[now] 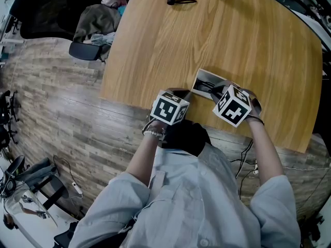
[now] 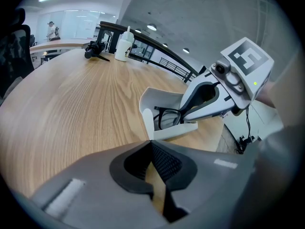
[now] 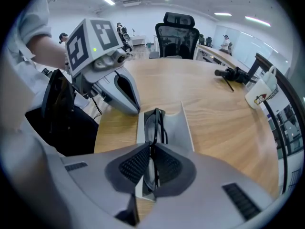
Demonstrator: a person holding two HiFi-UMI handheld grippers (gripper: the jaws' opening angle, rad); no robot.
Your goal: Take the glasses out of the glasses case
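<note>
A: Where are the glasses at this moment?

B: The black glasses (image 3: 155,120) lie folded inside the open white glasses case (image 3: 180,123). From the right gripper view they show edge-on, running along the length of the case.

A: And where is the case?

B: It is on the wooden table (image 1: 232,40), near the edge closest to the person, with its lid swung back.

A: What is the right gripper doing?

B: The right gripper (image 3: 151,147) reaches down into the case. Its 2 jaws are clenched on the frame of the glasses, with a ribbed pad (image 3: 134,165) pressing against each side of the near end. The far end of the glasses is still down between the case walls.

A: And the left gripper?

B: The left gripper (image 2: 151,144) has its jaws drawn together, and their tips nip the near corner of the case where the end wall meets the long wall. Behind the tips a thin gap between the pads shows the wood of the table.

A: How do the 2 grippers stand to each other?

B: They are side by side at the table edge, with the case between and in front of them and the person's forearms behind.

A: Is anything else on the table?

B: A white cup (image 3: 261,92) and a small black object (image 3: 233,74) stand well apart from the case, at the far side
</note>
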